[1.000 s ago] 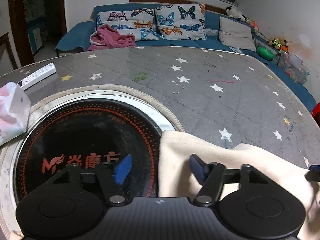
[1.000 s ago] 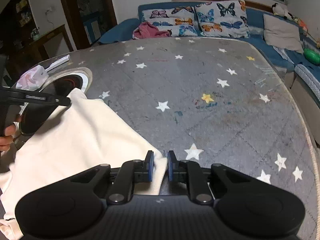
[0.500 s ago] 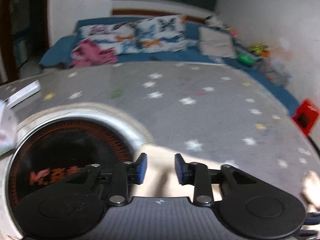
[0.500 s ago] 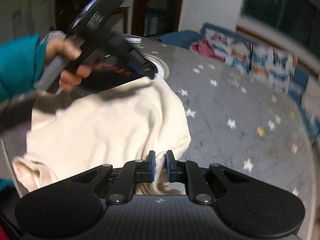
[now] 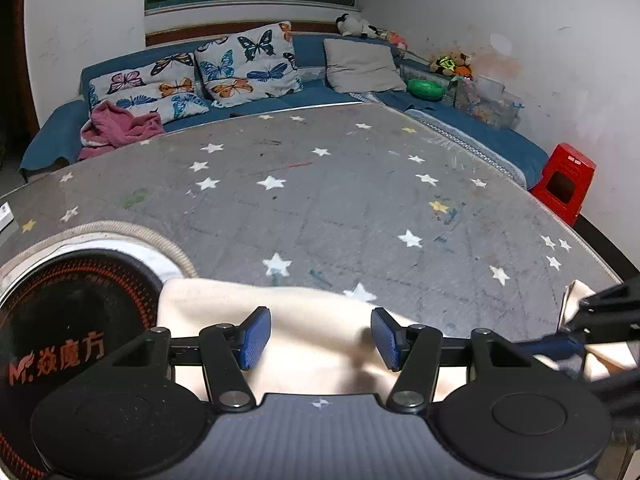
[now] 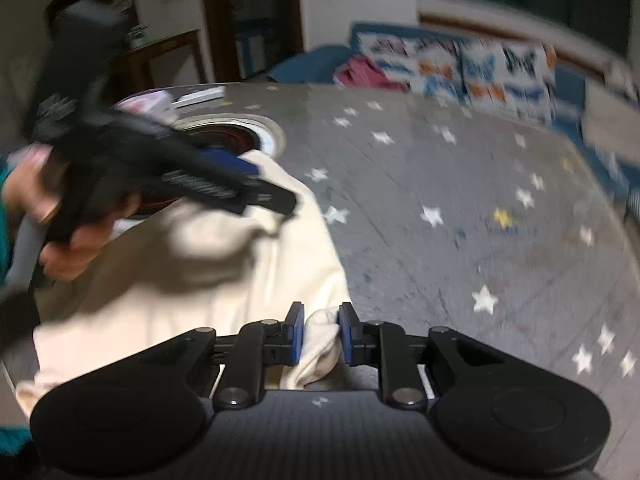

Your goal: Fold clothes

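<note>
A cream garment (image 5: 320, 312) lies bunched on the grey star-patterned table (image 5: 320, 200), one edge over the black round cooktop (image 5: 72, 320). My left gripper (image 5: 320, 338) hovers over the cloth. Its jaws are opening, and the fabric between them touches neither blue pad. In the right wrist view the left gripper (image 6: 248, 188) is blurred above the garment (image 6: 200, 272), held by a hand (image 6: 60, 240). My right gripper (image 6: 321, 332) has a bunched fold of the cream cloth filling the gap between its pads. Its jaws are opening slightly.
A blue sofa (image 5: 460, 120) with butterfly cushions (image 5: 248, 64) and a pink garment (image 5: 116, 128) runs behind the table. Beside the table's right edge stands a red stool (image 5: 564, 180). A white power strip (image 6: 200, 96) lies near the cooktop at the far left.
The left jaws narrowed over the cloth, then spread wide again as the gripper shifted right. The right gripper kept its fold of cloth while its view swung, and its gap has widened a little.
</note>
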The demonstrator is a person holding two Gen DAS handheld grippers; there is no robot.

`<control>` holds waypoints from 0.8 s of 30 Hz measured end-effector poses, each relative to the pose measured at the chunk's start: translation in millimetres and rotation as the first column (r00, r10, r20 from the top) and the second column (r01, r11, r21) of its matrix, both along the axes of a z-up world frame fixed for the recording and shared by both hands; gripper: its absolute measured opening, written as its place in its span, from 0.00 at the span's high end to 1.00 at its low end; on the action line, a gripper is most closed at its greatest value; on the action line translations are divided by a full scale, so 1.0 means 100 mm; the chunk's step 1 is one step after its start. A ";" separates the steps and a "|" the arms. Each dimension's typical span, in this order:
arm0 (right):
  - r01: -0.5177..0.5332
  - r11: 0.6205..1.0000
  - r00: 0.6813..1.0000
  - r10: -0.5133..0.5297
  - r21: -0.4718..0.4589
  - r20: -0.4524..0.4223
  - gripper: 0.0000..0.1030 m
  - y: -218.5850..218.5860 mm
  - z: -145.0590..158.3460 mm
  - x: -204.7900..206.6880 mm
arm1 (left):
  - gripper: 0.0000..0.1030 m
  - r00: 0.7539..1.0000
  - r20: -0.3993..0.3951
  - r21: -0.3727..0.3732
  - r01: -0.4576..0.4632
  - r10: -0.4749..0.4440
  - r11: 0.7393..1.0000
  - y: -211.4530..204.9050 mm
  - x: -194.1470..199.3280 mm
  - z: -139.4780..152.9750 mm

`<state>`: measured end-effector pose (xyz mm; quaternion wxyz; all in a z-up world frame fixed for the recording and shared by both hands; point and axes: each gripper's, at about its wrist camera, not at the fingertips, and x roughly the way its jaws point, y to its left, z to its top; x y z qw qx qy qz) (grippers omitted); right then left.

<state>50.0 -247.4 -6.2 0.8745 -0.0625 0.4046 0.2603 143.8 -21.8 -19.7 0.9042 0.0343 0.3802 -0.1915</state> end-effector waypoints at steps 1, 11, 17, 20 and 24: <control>0.015 1.000 0.999 -0.014 0.020 -0.029 0.81 -0.04 -0.02 0.05 | 0.44 1.000 -0.001 -0.001 -0.006 0.006 1.000 0.03 0.00 0.00; 0.057 0.997 0.994 -0.051 0.054 -0.098 0.82 -0.09 -0.11 0.25 | 0.43 0.998 0.002 0.002 -0.063 0.063 0.998 0.29 -0.13 0.04; 0.098 0.994 0.994 -0.100 0.051 0.044 0.91 -0.03 0.17 0.18 | 0.42 0.995 -0.005 -0.008 -0.104 0.104 0.995 0.43 -0.18 0.06; 0.050 0.999 0.978 -0.049 -0.002 0.201 0.91 0.11 0.41 -0.03 | 0.42 0.991 0.011 -0.028 -0.132 0.132 0.991 0.52 -0.25 0.15; -0.172 0.973 0.939 0.210 -0.156 0.274 0.89 0.59 0.42 -0.49 | 0.42 0.985 0.031 -0.061 -0.165 0.167 0.984 0.65 -0.31 0.26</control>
